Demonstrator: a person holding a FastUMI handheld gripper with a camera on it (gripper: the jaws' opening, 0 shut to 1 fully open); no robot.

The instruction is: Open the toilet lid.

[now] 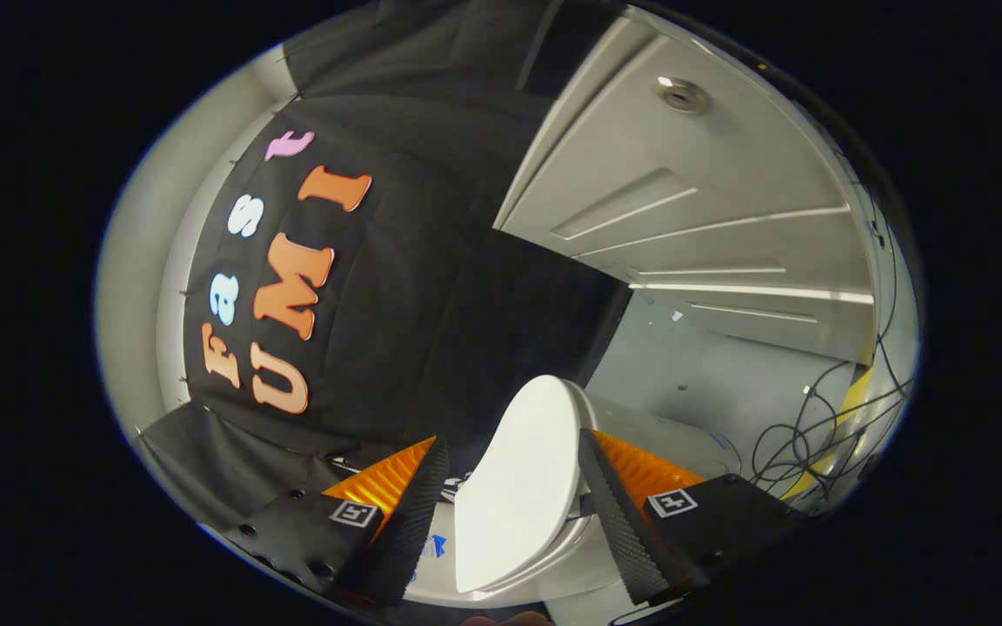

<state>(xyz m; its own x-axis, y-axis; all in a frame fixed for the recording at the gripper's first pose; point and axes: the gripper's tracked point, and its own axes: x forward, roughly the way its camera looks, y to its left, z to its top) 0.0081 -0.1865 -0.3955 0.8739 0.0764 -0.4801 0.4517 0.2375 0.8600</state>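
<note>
Gripper (514,513) spread wide, w/ toilet lid (518,487) standing between its fingers, raised on edge and tilted; neither finger clearly presses on it, right one just beside its edge. Lid rises from toilet (571,565) below, bowl rim showing beneath the fingers. Beyond: booth's black cloth wall behind the lid, white panelled door (701,200) to the right, grey floor (710,382) w/ tangled black cables (823,435) near a yellow strip.
</note>
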